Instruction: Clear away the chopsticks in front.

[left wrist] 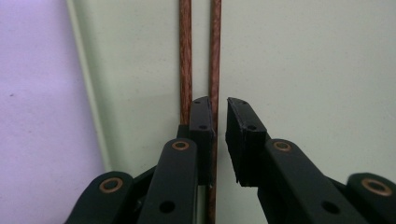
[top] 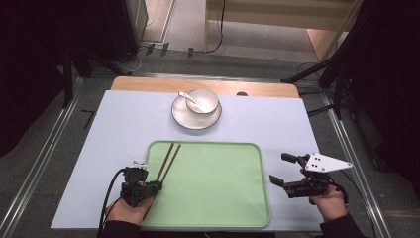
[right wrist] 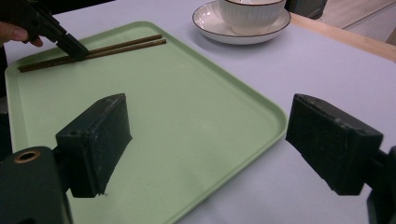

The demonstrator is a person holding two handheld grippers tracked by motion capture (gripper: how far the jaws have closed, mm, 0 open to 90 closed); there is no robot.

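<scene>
A: Where were the chopsticks (top: 168, 162)?

B: They lay side by side on the green tray (top: 218, 183), near its left edge. Their far tips pointed toward the plate (top: 196, 115).

A: What was the left claw (top: 154, 186) doing?

B: It sat low over the near part of the sticks. In the left gripper view its jaws stood only a small gap apart. One chopstick (left wrist: 215, 51) ran into that gap, close along the left jaw. The other chopstick (left wrist: 185, 56) passed outside the left jaw. The jaws were not squeezing a stick, so the claw was a little bit open, holding nothing.

A: And the right claw (top: 283, 169)?

B: It was wide open and held nothing. It hung over the bench (top: 124, 124) just past the tray's right edge. In the right gripper view you could see the tray's corner between its two jaws.

A: What else was on the bench?

B: A white bowl (top: 202, 100) stood on the plate, past the far edge of the tray. A white spoon (top: 188, 97) rested in the bowl, with its handle sticking out to the left
</scene>
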